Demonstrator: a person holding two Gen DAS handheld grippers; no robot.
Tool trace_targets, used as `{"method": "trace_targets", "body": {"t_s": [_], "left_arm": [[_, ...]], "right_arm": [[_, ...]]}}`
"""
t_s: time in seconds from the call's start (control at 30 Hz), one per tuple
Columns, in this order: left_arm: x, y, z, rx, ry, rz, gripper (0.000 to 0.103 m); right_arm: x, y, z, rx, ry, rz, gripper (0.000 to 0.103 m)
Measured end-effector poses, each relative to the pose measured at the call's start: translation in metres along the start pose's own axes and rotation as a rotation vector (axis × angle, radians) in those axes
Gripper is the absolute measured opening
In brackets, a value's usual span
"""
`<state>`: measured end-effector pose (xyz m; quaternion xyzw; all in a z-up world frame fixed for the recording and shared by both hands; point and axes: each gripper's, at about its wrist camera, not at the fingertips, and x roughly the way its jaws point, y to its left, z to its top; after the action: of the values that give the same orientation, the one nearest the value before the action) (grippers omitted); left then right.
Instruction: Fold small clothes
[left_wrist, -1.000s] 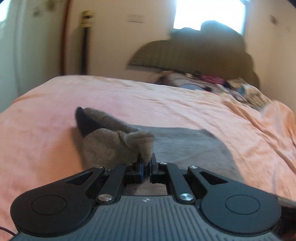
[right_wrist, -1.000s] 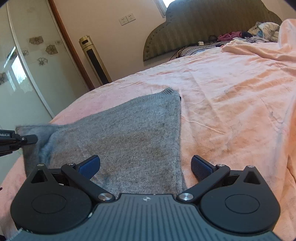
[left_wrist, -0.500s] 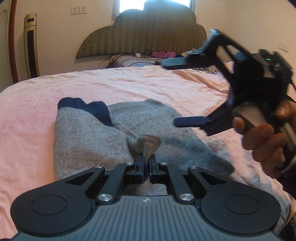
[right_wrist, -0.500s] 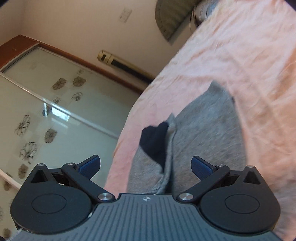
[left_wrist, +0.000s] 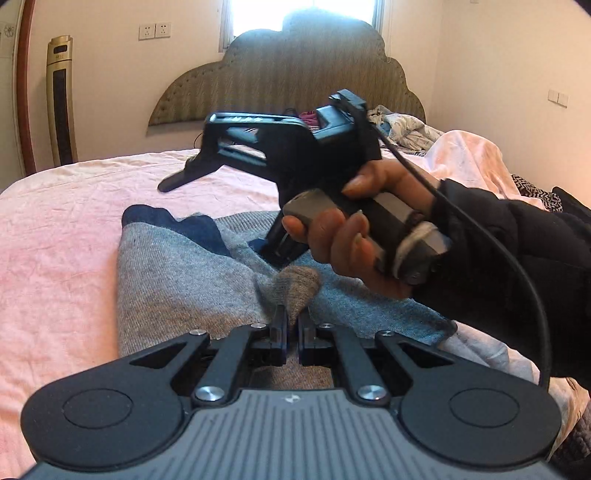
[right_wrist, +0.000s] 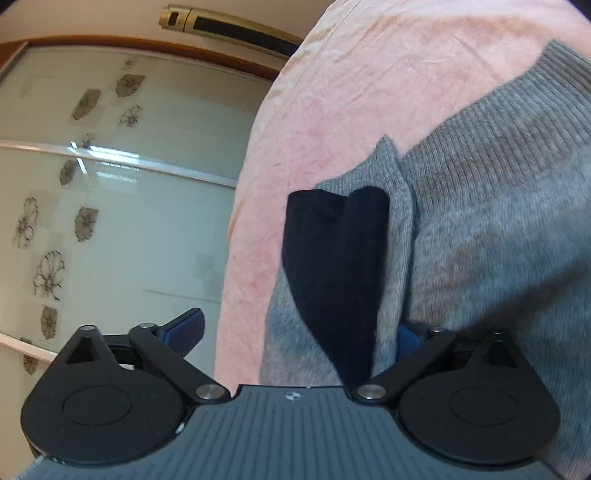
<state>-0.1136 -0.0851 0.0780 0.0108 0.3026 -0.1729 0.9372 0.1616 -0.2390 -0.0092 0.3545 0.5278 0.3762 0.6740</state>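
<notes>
A small grey knit sweater (left_wrist: 173, 291) with a dark navy collar (left_wrist: 162, 218) lies on the pink bedsheet (left_wrist: 59, 229), one side folded over the body. My left gripper (left_wrist: 291, 325) is shut on a pinched corner of the sweater. My right gripper (left_wrist: 210, 214), held in a hand, is open and hovers low over the sweater near the collar, turned on its side. In the right wrist view the open right gripper (right_wrist: 295, 332) straddles the navy collar (right_wrist: 332, 266) and grey sweater (right_wrist: 498, 206); its right fingertip is partly hidden by the fabric.
A padded headboard (left_wrist: 288, 77) and a pile of loose clothes (left_wrist: 402, 125) are at the far end of the bed. A gold tower fan (left_wrist: 61, 99) stands by the wall. A glass wardrobe door with flower prints (right_wrist: 110, 203) is beside the bed.
The left gripper has carried the sweater's corner across, folding one side over the body. The right gripper has tilted sideways and moved down close to the collar, staying open.
</notes>
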Motion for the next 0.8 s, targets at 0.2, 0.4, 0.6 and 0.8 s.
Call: {"method": "trace_targets", "body": {"t_s": [0.2, 0.4, 0.6, 0.8], "left_arm": [[0.012, -0.008, 0.005, 0.013, 0.018, -0.039, 0.005], [0.029, -0.055, 0.011, 0.093, 0.009, -0.245, 0.005], [0.065, -0.062, -0.008, 0.068, 0.205, -0.373, 0.005], [0.006, 0.001, -0.002, 0.065, 0.077, -0.408, 0.029]], "right_arm": [[-0.01, 0.015, -0.005, -0.186, -0.021, -0.157, 0.016], [-0.1, 0.028, -0.004, -0.33, -0.147, -0.214, 0.015], [-0.122, -0.038, -0.02, -0.183, -0.209, -0.318, 0.018], [-0.161, -0.038, -0.038, -0.154, -0.351, -0.2, 0.08]]}}
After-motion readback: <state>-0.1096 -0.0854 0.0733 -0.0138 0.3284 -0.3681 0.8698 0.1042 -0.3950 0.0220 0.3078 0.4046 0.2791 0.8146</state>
